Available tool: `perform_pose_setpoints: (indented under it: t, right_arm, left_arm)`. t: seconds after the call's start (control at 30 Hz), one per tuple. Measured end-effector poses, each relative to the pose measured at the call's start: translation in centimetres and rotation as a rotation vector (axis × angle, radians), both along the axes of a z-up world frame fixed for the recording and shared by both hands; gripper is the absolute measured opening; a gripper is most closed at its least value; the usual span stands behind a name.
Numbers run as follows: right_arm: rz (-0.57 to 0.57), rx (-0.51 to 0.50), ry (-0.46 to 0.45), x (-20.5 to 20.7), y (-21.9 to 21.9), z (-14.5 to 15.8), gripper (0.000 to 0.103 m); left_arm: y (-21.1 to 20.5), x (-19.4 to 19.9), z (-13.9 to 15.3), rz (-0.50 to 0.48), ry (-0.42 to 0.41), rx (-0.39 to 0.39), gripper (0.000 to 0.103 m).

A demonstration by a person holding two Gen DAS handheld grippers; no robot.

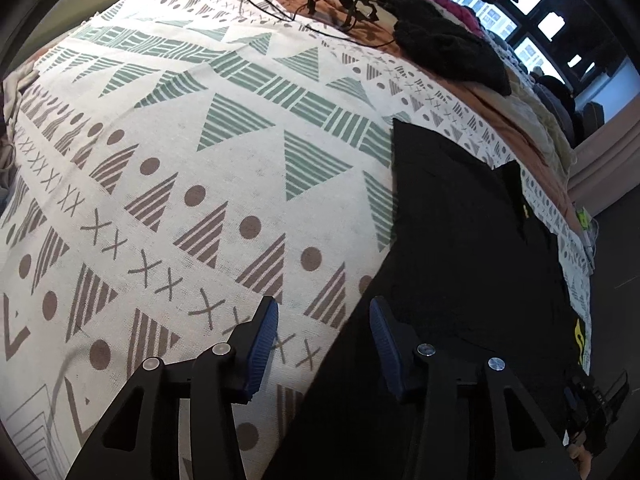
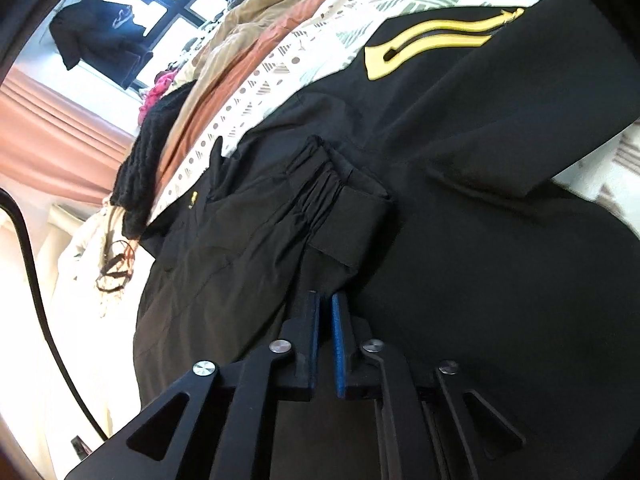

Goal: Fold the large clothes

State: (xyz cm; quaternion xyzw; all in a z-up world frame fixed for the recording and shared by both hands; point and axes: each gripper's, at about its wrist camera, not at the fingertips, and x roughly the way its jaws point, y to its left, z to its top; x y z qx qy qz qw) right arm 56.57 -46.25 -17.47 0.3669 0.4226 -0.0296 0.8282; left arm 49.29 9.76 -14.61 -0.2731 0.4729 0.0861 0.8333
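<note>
Fabric of the large black jacket with yellow stripes [image 2: 460, 168] fills the right wrist frame, where my right gripper [image 2: 325, 308] pinches a fold of it below its elastic cuff [image 2: 344, 204], while my left gripper [image 1: 324, 316] hangs spread over the white patterned bedspread [image 1: 180, 160].

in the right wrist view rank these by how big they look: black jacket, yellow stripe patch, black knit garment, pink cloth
1. black jacket
2. black knit garment
3. yellow stripe patch, close to the knit garment, so that order is unsure
4. pink cloth, farthest away
</note>
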Motion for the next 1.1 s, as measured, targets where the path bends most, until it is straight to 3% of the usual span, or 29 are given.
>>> perform_pose_setpoints:
  t: [0.1,0.13,0.43,0.73,0.83,0.97,1.07,1.1]
  right_arm:
    - [-0.042,-0.057,-0.05,-1.6,-1.4,1.9,0.06]
    - [-0.059,-0.07,-0.07,-2.2,-1.9,2.5,0.063]
    - [-0.221,-0.016,-0.113,-6.5,-8.9,3.4,0.063]
    - [-0.33,0.116,-0.148,-7.6,-14.4,1.6,0.063]
    - [-0.361,0.096,-0.15,-7.3,-15.5,1.2,0.063]
    - [-0.414,0.145,-0.159,-7.1,-17.8,-0.3,0.06]
    - [-0.432,0.158,-0.179,-6.6,-19.0,-1.1,0.038]
    - [-0.429,0.165,-0.184,-6.5,-19.3,-1.3,0.018]
  left_arm:
    - [-1.4,-0.6,1.4,-0.033,-0.047,0.017,0.074]
    - [-2.0,-0.8,1.8,-0.047,-0.062,0.027,0.075]
    - [-7.1,-1.4,3.4,-0.164,-0.127,0.066,0.076]
    - [-8.4,-0.5,3.3,-0.154,-0.159,0.076,0.076]
    - [-9.1,-0.1,3.0,-0.159,-0.149,0.106,0.076]
    - [-9.5,0.4,2.4,-0.176,-0.135,0.129,0.076]
    - [-9.6,0.4,2.2,-0.177,-0.127,0.15,0.076]
    - [-9.5,0.4,2.1,-0.177,-0.126,0.15,0.076]
